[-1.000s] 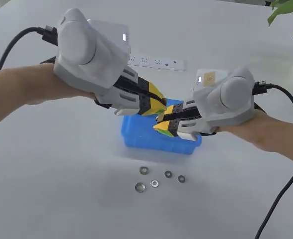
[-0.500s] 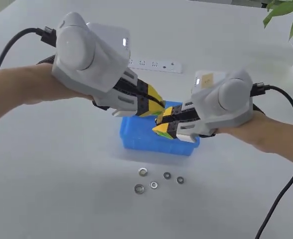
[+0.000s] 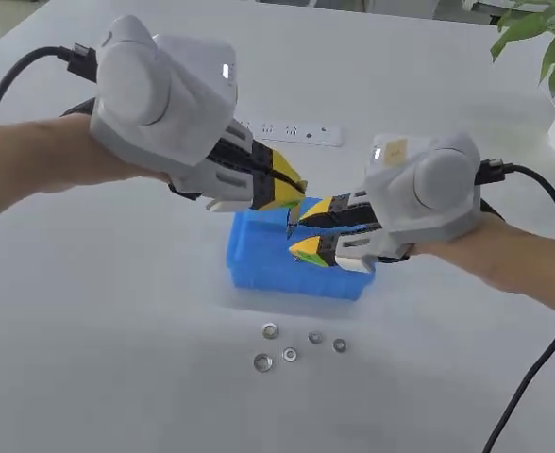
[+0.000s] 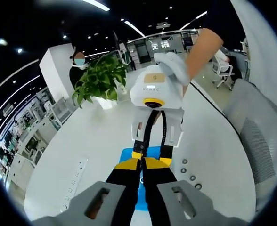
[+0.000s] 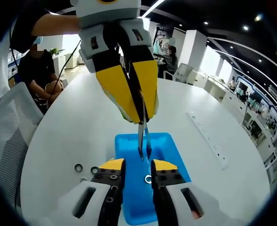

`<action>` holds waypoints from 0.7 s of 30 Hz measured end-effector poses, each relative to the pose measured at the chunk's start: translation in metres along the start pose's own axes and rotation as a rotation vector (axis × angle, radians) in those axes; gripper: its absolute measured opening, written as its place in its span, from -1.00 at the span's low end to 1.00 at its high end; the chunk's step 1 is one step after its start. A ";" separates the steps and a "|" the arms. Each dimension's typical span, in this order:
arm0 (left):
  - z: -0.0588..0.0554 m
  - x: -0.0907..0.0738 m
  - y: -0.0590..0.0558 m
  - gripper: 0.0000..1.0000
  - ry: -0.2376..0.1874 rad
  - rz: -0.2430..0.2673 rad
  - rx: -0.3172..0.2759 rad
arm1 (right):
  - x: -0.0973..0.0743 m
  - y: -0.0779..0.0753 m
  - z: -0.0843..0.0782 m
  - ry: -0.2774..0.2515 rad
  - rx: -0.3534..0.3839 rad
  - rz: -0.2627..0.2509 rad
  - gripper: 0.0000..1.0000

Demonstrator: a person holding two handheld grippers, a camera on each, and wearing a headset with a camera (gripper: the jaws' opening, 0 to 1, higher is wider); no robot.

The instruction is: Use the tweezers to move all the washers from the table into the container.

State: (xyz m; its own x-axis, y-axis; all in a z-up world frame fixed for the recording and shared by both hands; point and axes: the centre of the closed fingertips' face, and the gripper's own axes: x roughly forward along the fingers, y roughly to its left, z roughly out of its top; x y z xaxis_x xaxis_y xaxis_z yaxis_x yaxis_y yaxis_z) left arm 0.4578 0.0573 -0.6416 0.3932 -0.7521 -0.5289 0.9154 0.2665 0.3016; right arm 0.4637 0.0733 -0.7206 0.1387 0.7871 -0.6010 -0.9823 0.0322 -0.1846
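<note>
My left gripper (image 3: 292, 189) hangs over the blue container (image 3: 259, 264), shut on slim metal tweezers (image 3: 291, 219) that point down into it. In the right gripper view the tweezers (image 5: 142, 136) end just above the container floor (image 5: 171, 155), where one washer (image 5: 148, 178) lies. My right gripper (image 3: 311, 228) faces the left one across the container, its jaws open on either side of the tweezer tips without touching them. Several washers (image 3: 289, 355) lie on the table in front of the container.
A white power strip (image 3: 287, 132) lies behind the container. A potted plant (image 3: 542, 47) stands at the far right corner. Black cables trail from both grippers. People sit at the table's far end in the right gripper view.
My right gripper's jaws have spread apart. The left gripper has lifted slightly, so the tweezers now hang free between the two grippers.
</note>
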 end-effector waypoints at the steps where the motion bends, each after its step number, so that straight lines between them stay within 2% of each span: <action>1: 0.001 -0.001 0.000 -0.89 -0.001 0.001 -0.001 | -0.001 0.001 0.000 -0.001 0.001 -0.002 -0.54; 6: 0.003 -0.006 -0.004 -0.90 -0.002 -0.001 -0.007 | -0.009 0.003 0.001 -0.017 0.022 -0.018 -0.46; 9: 0.004 -0.009 -0.008 -0.90 -0.004 -0.004 -0.008 | -0.016 0.011 0.004 -0.069 0.088 0.008 -0.34; 16: 0.009 -0.019 -0.020 -0.90 -0.029 0.004 -0.035 | -0.035 0.025 -0.006 -0.063 0.091 -0.027 -0.20; 21: 0.009 -0.025 -0.036 -0.90 -0.042 0.010 -0.057 | -0.049 0.039 -0.014 -0.052 0.089 -0.050 -0.16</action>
State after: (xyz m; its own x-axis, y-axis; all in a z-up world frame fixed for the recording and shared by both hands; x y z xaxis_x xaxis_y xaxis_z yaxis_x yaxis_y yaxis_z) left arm 0.4146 0.0615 -0.6318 0.3998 -0.7737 -0.4914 0.9152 0.3077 0.2602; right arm 0.4208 0.0276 -0.7095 0.1836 0.8139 -0.5513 -0.9819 0.1249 -0.1426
